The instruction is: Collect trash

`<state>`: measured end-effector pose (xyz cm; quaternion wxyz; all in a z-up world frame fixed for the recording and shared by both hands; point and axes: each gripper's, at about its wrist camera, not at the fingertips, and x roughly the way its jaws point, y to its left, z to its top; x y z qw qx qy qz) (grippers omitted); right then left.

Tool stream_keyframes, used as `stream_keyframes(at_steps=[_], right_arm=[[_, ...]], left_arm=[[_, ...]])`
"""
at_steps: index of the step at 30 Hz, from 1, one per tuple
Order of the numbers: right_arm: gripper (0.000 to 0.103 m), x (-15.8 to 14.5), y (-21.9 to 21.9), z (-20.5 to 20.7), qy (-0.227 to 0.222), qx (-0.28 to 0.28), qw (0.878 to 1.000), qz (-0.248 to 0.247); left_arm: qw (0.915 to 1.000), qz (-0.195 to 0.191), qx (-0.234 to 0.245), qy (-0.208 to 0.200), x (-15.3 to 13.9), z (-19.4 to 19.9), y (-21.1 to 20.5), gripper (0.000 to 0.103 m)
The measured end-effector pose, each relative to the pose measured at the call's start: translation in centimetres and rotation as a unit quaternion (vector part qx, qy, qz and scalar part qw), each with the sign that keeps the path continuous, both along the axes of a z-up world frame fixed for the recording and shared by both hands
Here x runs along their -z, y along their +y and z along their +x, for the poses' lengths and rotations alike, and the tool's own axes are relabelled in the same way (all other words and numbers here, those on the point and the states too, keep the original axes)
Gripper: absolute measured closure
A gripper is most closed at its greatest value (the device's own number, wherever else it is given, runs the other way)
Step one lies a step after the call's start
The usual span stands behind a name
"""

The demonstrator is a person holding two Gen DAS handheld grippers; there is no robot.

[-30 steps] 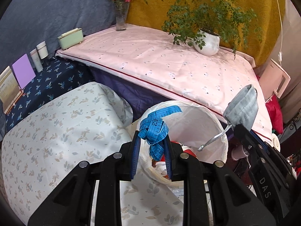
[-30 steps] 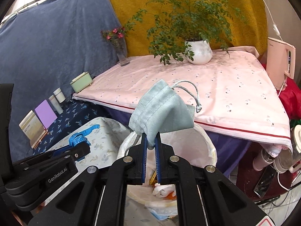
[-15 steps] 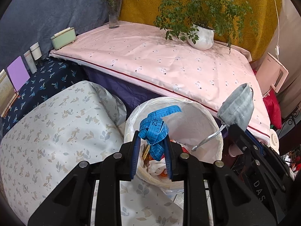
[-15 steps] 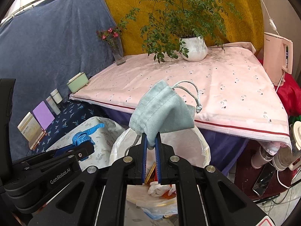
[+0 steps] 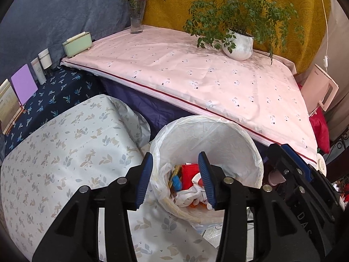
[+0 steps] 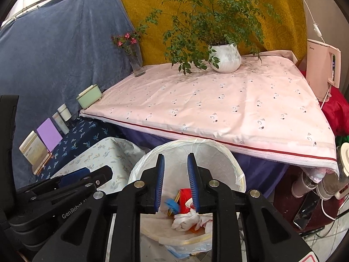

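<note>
A round trash bin with a white plastic liner [image 5: 218, 135] stands below both grippers; it also shows in the right wrist view [image 6: 218, 152]. Inside lie white crumpled paper, red packaging [image 5: 189, 174] and the blue tape measure [image 5: 176, 182], which appears blurred in the right wrist view [image 6: 172, 204]. My left gripper [image 5: 175, 179] is open and empty above the bin's near rim. My right gripper [image 6: 175, 183] is open and empty above the bin. The grey pouch is not visible in either view.
A pink-covered table [image 5: 196, 69] with a potted plant [image 5: 240, 45], a flower vase [image 5: 136, 21] and a green box [image 5: 76, 43] lies behind the bin. A leaf-print covered surface [image 5: 54, 152] is to the left. Cups and cables [image 6: 309, 185] sit to the right.
Both grippers have opened. The blue tape measure has left the left gripper and the grey pouch has left the right gripper; the tape measure now lies in the bin.
</note>
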<state>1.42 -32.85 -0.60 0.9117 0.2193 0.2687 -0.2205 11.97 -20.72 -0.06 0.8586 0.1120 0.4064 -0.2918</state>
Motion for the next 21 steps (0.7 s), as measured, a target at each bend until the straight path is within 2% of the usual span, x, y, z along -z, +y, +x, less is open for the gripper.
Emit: stream_keyframes(at_steps=[5,13,21], right_arm=[[0.075,0.0,0.1,-0.2,0.000,0.000,1.000,-0.001],[0.074,-0.3,0.5,-0.6,0.000,-0.002,1.000,-0.007],[0.073,-0.8,1.5,-1.3,0.004,-0.006,1.000,-0.017]], left_arm=[[1.0000,-0.001,-0.003,0.001,0.0,-0.1,0.2,0.062],[0.9999,-0.004,-0.009,-0.003,-0.3,-0.4,0.8,0.057],[0.9998,-0.008,-0.014,-0.007,-0.7,-0.8,1.9,0.056]])
